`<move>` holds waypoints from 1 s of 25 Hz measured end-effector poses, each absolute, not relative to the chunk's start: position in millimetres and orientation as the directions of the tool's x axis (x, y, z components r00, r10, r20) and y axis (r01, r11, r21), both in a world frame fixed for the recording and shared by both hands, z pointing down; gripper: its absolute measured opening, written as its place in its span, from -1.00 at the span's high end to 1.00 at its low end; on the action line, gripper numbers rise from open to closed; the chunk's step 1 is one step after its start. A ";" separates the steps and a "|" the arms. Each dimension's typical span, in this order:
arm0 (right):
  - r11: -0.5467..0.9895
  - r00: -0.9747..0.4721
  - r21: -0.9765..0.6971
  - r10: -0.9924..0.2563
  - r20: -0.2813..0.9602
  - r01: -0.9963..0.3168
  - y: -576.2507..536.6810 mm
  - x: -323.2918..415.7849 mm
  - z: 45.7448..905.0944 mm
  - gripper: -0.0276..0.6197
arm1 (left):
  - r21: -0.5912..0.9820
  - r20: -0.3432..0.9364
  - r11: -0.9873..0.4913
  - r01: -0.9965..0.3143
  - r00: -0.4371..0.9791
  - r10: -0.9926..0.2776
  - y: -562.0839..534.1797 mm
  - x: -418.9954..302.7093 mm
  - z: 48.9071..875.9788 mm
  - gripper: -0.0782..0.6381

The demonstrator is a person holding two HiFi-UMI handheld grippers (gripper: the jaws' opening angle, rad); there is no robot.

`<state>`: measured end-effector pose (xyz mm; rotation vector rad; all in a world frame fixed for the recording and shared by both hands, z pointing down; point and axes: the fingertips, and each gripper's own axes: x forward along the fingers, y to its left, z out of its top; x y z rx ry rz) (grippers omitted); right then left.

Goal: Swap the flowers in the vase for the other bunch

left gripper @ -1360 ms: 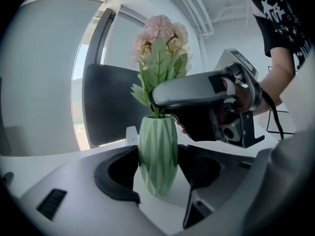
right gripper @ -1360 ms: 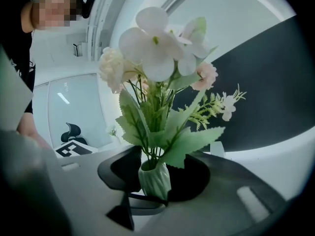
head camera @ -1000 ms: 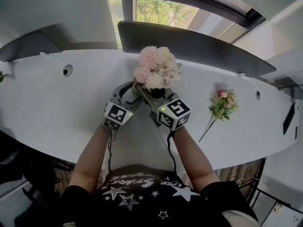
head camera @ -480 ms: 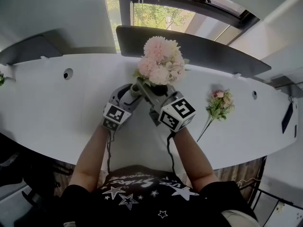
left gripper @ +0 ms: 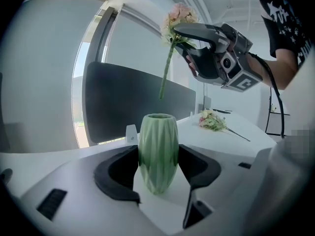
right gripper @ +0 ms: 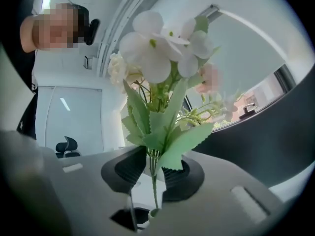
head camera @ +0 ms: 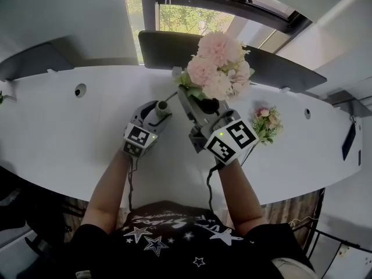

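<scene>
Showing pink-cream bouquet [head camera: 220, 68] w/ serrated green leaves — ribbed green vase [left gripper: 157, 151].

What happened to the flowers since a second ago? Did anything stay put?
The right gripper, its jaws just closing tighter on the stems, lifted the bunch of pale pink and white flowers up, clear out of the ribbed green vase. The left gripper stayed clamped on the vase, and the small pink bunch stayed lying on the white table.

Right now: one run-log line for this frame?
left tool: shut on green vase | right tool: shut on pink bunch stems, jaws just tightened | stem ends: clear above vase mouth | other bunch: lying on table
</scene>
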<state>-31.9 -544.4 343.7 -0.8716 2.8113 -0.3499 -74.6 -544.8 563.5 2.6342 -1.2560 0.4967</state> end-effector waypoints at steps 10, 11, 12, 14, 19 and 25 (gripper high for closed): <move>0.604 -0.707 -0.396 -0.677 0.203 -0.692 -539.9 38.9 411.1 0.68 | -0.021 0.373 -0.627 -0.778 0.576 -0.727 -549.3 -73.6 562.5 0.05; 0.578 -0.702 -0.424 -0.670 0.241 -0.697 -538.5 43.8 422.1 0.68 | -0.024 0.378 -0.626 -0.780 0.572 -0.727 -548.6 -73.9 563.3 0.05; 0.555 -0.696 -0.444 -0.662 0.276 -0.704 -537.0 48.0 432.8 0.68 | -0.023 0.380 -0.623 -0.782 0.569 -0.729 -547.8 -74.2 563.7 0.05; 0.510 -0.675 -0.459 -0.654 0.342 -0.727 -534.8 55.9 454.5 0.68 | -0.017 0.379 -0.615 -0.788 0.564 -0.734 -546.3 -74.6 563.6 0.05; 0.338 -0.588 -0.504 -0.636 0.500 -0.795 -528.8 80.3 517.7 0.68 | 0.008 0.377 -0.591 -0.807 0.550 -0.746 -543.9 -76.9 561.9 0.02; 0.101 -0.512 -0.572 -0.589 0.625 -0.814 -514.7 104.9 574.0 0.70 | 0.034 0.359 -0.534 -0.845 0.509 -0.782 -535.6 -96.2 556.3 -0.02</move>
